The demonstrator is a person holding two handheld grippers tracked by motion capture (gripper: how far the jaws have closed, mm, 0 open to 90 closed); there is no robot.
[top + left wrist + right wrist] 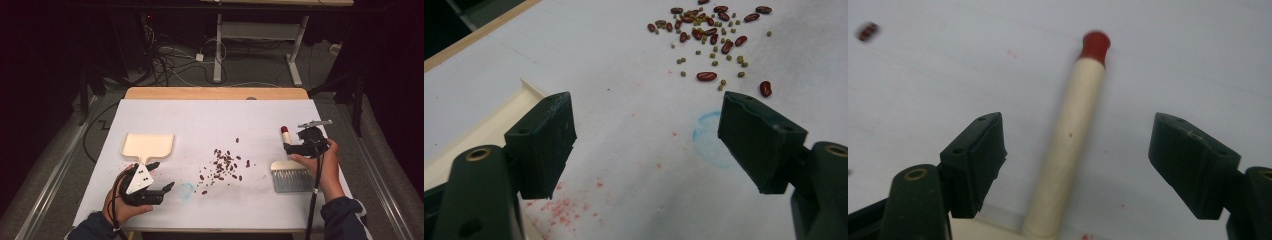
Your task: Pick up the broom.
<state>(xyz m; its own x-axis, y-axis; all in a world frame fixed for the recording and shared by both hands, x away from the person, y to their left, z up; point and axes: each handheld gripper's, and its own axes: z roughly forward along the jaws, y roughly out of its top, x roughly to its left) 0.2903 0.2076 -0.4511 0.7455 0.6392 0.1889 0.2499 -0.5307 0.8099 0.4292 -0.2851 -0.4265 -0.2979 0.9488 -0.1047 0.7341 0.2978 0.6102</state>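
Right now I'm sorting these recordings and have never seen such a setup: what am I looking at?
A person holds a two-jaw tool in each hand at a paper-covered table. One camera looks down from above; one rides on each tool. The left gripper is open beside a cream dustpan. The right gripper is open, its jaws either side of a brush handle without gripping it; the brush lies flat. Scattered beans lie between. Nothing is held.

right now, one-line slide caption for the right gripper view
Open right gripper poised over the cream brush handle with red tip, jaws straddling it without touching.
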